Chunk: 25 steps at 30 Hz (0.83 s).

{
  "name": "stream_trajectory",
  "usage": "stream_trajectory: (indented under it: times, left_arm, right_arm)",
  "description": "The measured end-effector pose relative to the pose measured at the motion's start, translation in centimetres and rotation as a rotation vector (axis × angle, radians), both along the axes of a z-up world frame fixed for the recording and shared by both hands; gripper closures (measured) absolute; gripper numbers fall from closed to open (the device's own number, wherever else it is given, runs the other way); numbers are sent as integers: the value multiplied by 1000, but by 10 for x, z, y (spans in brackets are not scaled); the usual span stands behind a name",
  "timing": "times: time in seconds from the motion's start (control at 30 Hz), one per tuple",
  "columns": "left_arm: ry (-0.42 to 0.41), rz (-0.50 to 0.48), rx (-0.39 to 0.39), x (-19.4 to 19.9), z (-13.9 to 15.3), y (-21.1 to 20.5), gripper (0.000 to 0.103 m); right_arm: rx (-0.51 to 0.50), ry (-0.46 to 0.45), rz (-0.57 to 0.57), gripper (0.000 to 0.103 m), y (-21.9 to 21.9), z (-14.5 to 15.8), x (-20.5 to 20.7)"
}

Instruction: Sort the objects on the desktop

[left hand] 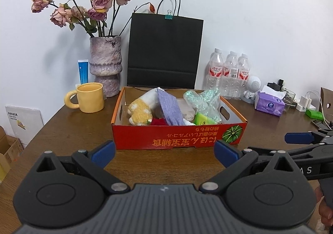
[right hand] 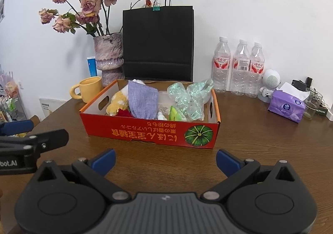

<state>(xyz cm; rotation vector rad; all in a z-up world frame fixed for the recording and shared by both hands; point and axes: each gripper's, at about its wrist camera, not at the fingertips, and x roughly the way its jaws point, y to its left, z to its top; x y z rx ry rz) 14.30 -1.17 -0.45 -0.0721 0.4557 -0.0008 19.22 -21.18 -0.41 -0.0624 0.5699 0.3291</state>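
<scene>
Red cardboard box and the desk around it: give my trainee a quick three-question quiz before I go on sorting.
1. True or false: the purple cloth lies inside the red cardboard box.
2. How many water bottles stand by the wall? A) two B) three C) four
3. Fill in: the left gripper and the right gripper are both ____ and hold nothing.

Key: 1 true. 2 B. 3 open.
</scene>
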Motion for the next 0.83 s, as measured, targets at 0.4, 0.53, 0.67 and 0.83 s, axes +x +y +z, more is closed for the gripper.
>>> stream_trajectory:
  times: [0.4,0.53,0.67,0.83]
  left_arm:
    - [13,-1,-4,2,-3,1,0]
    - [16,4,-6,3,-3,2,0]
    - [19,7,-4,3,-4,2,0]
    - [16,-1,3,2,-4,0,0]
  right_arm:
    - [-2,3,-3,0,0,-2,1]
    - [0,6,-6,0,-1,-3,1]
    - [-1,10,-7,0,-2,-4,1]
    - [-3,14,-5,0,-1,-5,2]
